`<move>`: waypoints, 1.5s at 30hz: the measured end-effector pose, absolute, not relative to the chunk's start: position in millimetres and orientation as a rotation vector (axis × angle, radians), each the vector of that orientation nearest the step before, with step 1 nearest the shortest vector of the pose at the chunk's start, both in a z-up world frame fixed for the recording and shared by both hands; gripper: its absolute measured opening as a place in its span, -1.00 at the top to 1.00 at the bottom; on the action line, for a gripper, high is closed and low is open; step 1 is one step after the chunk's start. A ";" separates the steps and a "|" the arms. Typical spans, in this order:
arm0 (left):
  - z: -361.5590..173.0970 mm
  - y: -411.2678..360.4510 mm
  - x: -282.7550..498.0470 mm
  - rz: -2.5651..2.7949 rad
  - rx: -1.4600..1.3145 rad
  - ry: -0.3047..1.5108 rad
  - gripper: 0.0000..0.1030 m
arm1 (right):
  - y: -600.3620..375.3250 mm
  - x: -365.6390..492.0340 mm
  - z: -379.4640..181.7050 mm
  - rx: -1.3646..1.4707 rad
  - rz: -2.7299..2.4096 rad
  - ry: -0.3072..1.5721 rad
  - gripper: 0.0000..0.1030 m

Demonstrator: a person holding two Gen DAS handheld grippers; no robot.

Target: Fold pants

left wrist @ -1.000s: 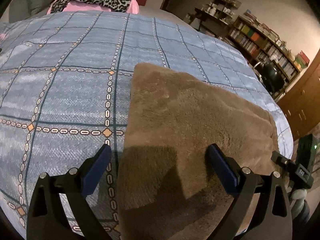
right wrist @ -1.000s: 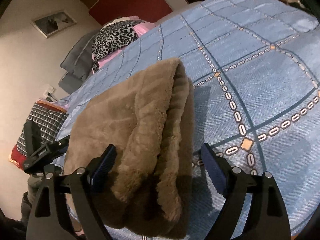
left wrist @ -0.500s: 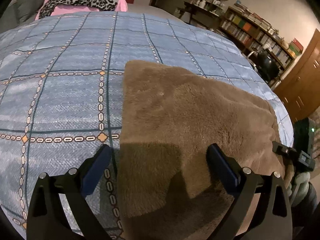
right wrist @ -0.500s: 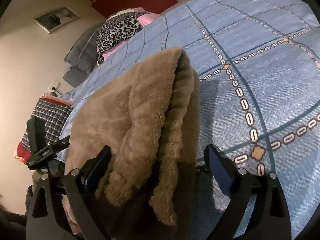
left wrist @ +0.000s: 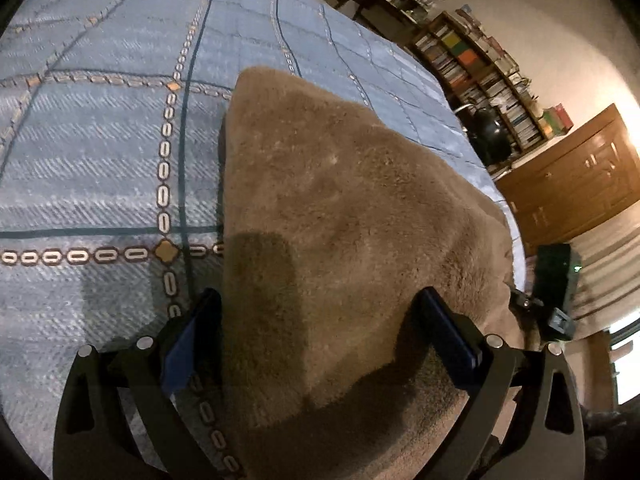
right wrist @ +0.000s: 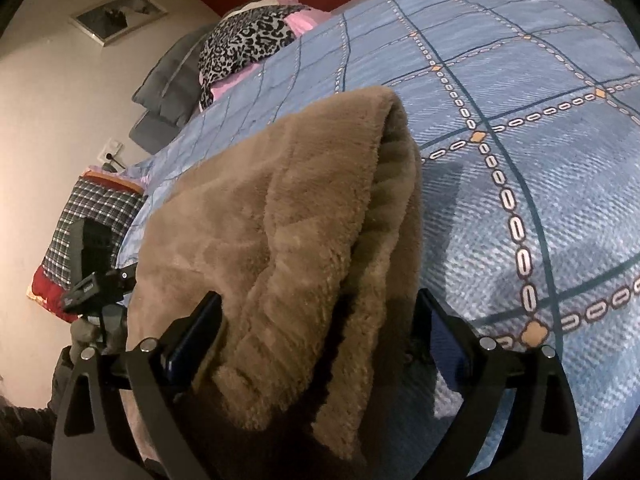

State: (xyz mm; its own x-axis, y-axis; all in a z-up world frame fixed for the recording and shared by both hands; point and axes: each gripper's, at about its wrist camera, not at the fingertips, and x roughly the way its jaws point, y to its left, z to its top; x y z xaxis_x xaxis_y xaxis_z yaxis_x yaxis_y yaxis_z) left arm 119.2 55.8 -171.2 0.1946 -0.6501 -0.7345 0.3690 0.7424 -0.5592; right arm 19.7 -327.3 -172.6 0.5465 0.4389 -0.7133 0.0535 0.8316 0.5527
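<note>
The brown fleece pants [left wrist: 344, 216] lie folded into a thick stack on the blue checked bedspread [left wrist: 100, 152]. My left gripper [left wrist: 320, 336] is open, its jaws straddling the near left edge of the stack, low over it. In the right wrist view the pants [right wrist: 280, 220] show their layered folded end. My right gripper [right wrist: 320, 332] is open, its jaws wide on either side of that end. Neither gripper holds the fabric.
Bookshelves [left wrist: 472, 60] and a wooden cabinet [left wrist: 576, 176] stand beyond the bed's far side. A leopard-print cloth [right wrist: 244, 44] and grey pillows [right wrist: 168, 92] lie at the bed's head. A plaid bag [right wrist: 88, 216] and a tripod-mounted device [right wrist: 92, 280] stand beside the bed.
Both grippers have moved forward and lower toward the pants, which now fill more of each view. Both stay open. The pants have not moved.
</note>
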 end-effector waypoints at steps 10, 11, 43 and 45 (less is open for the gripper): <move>-181.7 47.8 128.1 -0.786 -0.322 1.211 -0.90 | -328.4 23.8 -173.7 0.587 0.272 0.980 -0.57; -182.1 46.9 127.9 -0.797 -0.332 1.209 -0.86 | -328.7 23.9 -174.4 0.594 0.272 0.980 -0.54; -86.7 -46.9 181.4 -0.862 -0.282 0.963 0.39 | -371.8 61.1 -76.6 0.504 0.241 0.717 0.08; -85.4 -50.1 195.2 -0.853 -0.288 0.952 0.39 | -379.8 78.8 -72.7 0.498 0.232 0.705 0.08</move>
